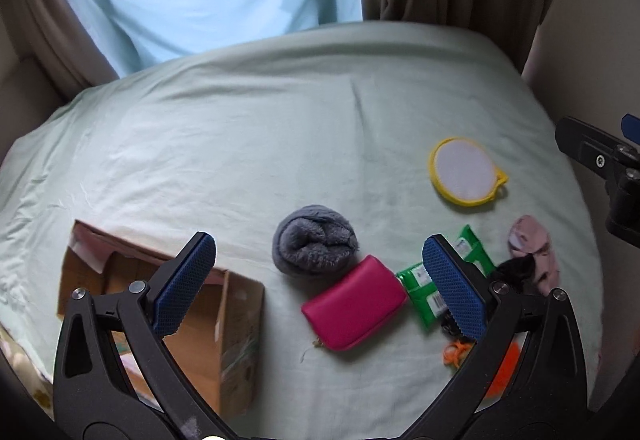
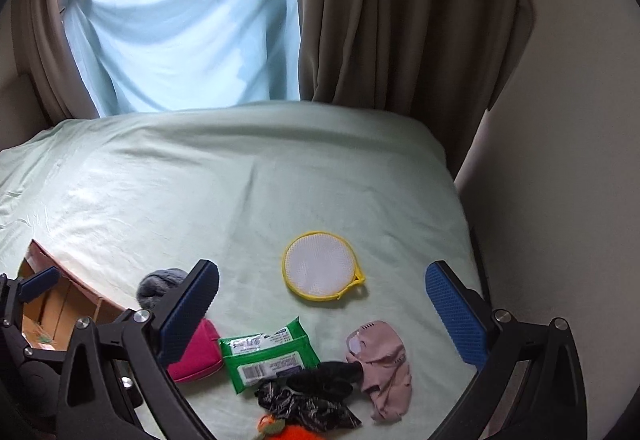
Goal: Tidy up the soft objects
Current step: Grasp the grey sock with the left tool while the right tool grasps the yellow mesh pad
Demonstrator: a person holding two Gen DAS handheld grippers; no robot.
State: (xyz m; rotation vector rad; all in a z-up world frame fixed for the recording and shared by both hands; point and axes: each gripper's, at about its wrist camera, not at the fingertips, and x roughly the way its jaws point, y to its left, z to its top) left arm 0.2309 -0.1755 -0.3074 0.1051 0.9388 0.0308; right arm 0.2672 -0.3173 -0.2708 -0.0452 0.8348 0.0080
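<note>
Left wrist view shows the left hand-held gripper (image 1: 320,280) hanging over the bed (image 1: 240,144) with its jaws spread wide and empty. The pink pouch (image 1: 354,304) lies just ahead between them, its long axis running from near left to far right. The grey sock roll (image 1: 314,240) touches the pouch's far edge. The cardboard box (image 1: 168,304) sits open to the left, under the left jaw. This arm is the nearer one to the pouch and box, so I'd guess it takes the pouch leftward.

The right hand-held gripper (image 2: 322,316) is also wide open and holding nothing, with the wipes pack (image 2: 268,354), pink cloth (image 2: 382,364) and round yellow-rimmed pad (image 2: 320,264) ahead of it.

By my count: one box, one pouch, one sock roll, one wipes pack, one round pad, one pink cloth, one black cloth (image 2: 324,378), one crumpled dark bag (image 2: 304,406) and one orange thing (image 2: 294,432) at the near edge, partly cut off.
</note>
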